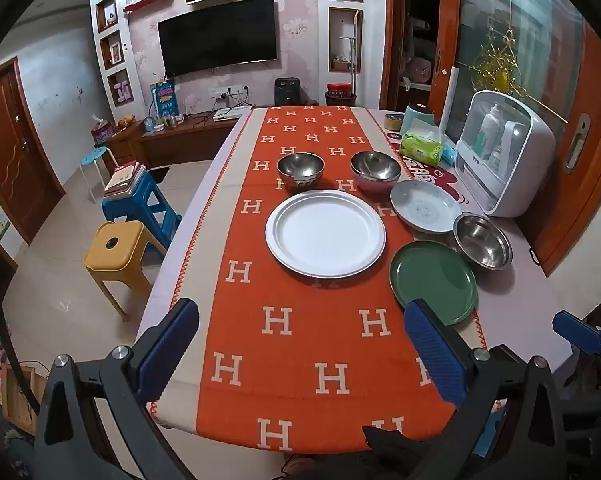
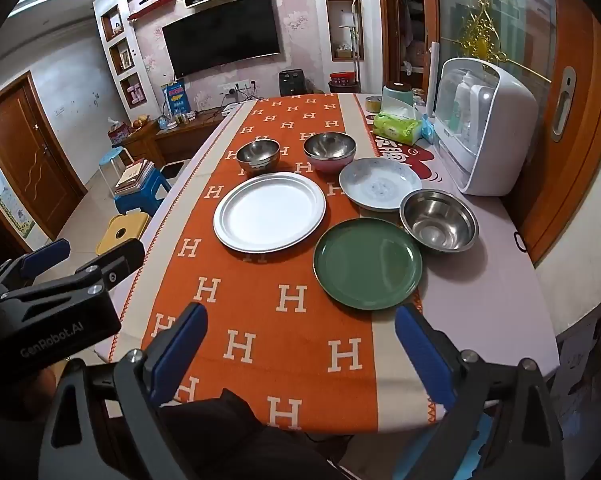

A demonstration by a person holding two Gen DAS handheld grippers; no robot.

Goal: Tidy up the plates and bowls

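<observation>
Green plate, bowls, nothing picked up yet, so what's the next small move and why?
Probably bring the right gripper forward and down to the green plate. Both grippers are open and empty above the near table edge, and that plate lies nearest the right one, flat and alone on the runner. The white plate beside it is wider, so it looks like a fair base for a stack.

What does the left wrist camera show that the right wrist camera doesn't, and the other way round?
Only the left wrist view: the left gripper head-on, jaws open over the orange cloth, and one blue pad of the right gripper at the right edge.

Only the right wrist view: the right gripper head-on, open and empty, and the left gripper's black body seen from the side.

Both: the white plate, green plate, patterned plate and three metal bowls, all untouched.
</observation>
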